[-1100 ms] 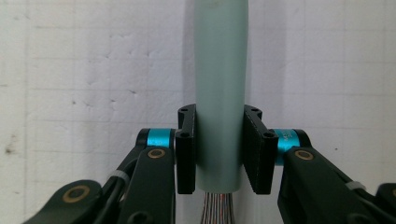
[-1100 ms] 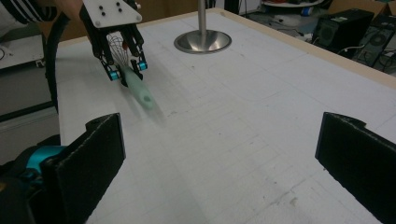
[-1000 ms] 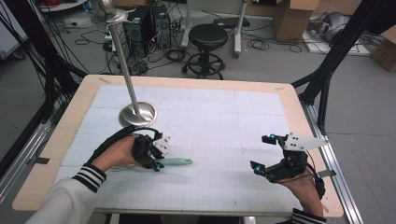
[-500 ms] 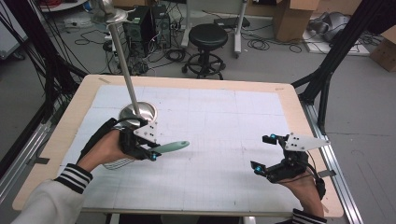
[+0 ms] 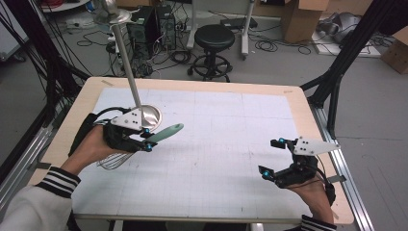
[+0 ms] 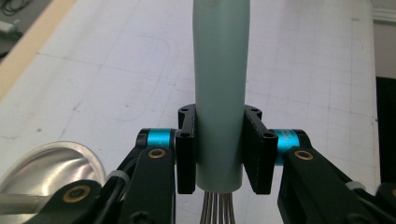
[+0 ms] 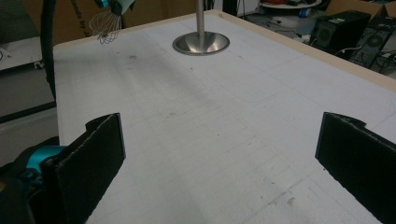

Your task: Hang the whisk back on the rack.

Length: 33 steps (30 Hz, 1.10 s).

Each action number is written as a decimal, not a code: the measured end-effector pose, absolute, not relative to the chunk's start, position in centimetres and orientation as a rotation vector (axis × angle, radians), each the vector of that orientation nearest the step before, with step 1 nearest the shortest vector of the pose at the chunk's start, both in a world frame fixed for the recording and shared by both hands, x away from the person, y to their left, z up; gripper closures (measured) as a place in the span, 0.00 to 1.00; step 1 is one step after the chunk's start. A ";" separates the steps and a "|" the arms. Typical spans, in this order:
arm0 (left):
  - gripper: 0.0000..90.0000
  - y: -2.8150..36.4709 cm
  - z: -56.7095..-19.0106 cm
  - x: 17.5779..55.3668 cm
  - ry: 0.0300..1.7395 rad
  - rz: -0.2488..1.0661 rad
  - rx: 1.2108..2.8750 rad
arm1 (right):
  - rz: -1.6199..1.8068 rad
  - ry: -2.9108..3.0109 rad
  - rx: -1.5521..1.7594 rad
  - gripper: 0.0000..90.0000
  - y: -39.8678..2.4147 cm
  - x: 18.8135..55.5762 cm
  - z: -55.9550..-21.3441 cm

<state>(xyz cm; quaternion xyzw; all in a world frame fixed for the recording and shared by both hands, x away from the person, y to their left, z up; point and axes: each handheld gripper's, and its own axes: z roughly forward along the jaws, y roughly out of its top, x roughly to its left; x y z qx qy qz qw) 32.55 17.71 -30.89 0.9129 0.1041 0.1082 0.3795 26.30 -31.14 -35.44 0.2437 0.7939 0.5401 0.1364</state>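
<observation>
Pale-green whisk [image 5: 162, 134] sits clamped by its handle in your left gripper [image 5: 144, 140], lifted above the white mat [image 5: 231, 144] just beside the steel stand's base [image 5: 146, 115]. Your right gripper [image 5: 274, 156] hovers well apart, jaws wide.

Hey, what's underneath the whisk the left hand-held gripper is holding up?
Under the wire whisk with the pale green handle lies the white gridded mat, with its wire loops hanging just above. The left hand-held gripper and hand cover part of the mat beneath.
</observation>
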 end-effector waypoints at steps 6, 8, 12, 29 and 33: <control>0.77 19.2 -29.7 32.6 0.301 0.292 2.289 | 1.561 2.301 0.709 0.01 -31.1 26.4 -35.5; 0.77 19.8 -29.4 32.6 0.318 0.291 2.269 | 1.561 2.303 0.705 0.01 -31.1 26.5 -35.5; 0.77 21.2 -28.6 32.6 0.349 0.321 2.247 | 1.561 2.306 0.706 0.01 -31.1 26.5 -35.5; 0.77 26.3 -25.9 32.2 0.437 0.397 2.146 | 1.565 2.292 0.716 0.01 -31.3 26.5 -35.6; 0.77 27.7 -25.1 32.1 0.457 0.428 2.101 | 1.563 2.298 0.717 0.01 -31.2 26.5 -35.6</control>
